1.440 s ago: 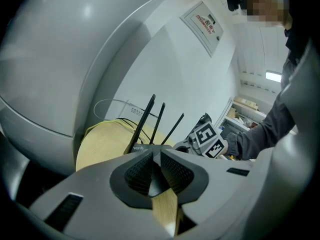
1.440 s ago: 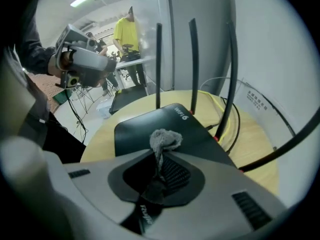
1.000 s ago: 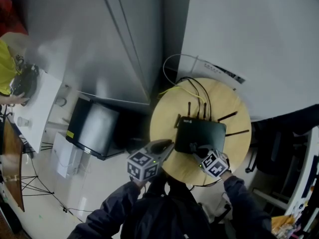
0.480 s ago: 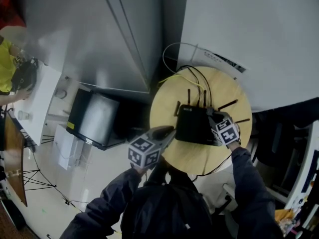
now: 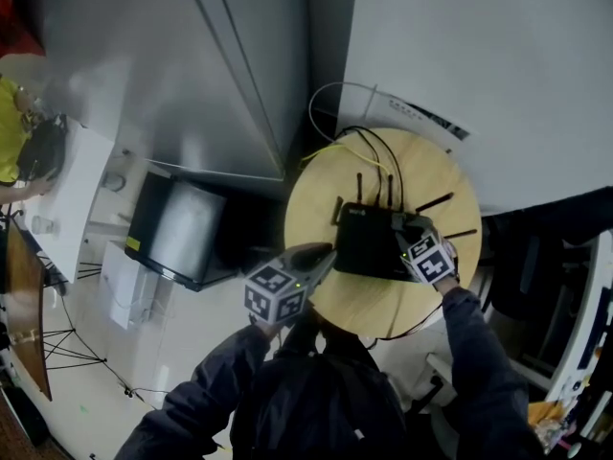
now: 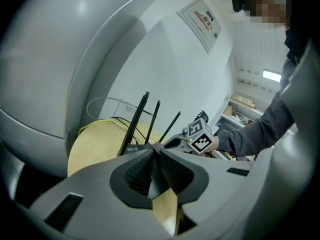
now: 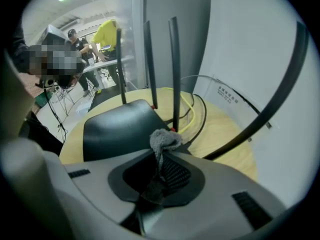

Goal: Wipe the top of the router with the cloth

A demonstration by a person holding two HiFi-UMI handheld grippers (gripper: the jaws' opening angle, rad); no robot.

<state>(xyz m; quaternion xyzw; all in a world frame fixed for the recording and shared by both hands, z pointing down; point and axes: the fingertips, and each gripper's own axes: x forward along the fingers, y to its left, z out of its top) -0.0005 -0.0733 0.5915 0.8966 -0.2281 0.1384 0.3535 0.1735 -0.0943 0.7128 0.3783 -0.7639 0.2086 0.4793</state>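
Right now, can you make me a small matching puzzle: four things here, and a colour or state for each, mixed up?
1 router
2 cloth
3 left gripper
4 table

A grey, pinched in the right gripper
B shut, empty
C round, pale wood
D black, antennas up

Pairs: 1-D, 2-A, 3-B, 4-C

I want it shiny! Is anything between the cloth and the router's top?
Nothing visible is. The right gripper pinches the cloth right at the top of the router; the antennas stand just behind.
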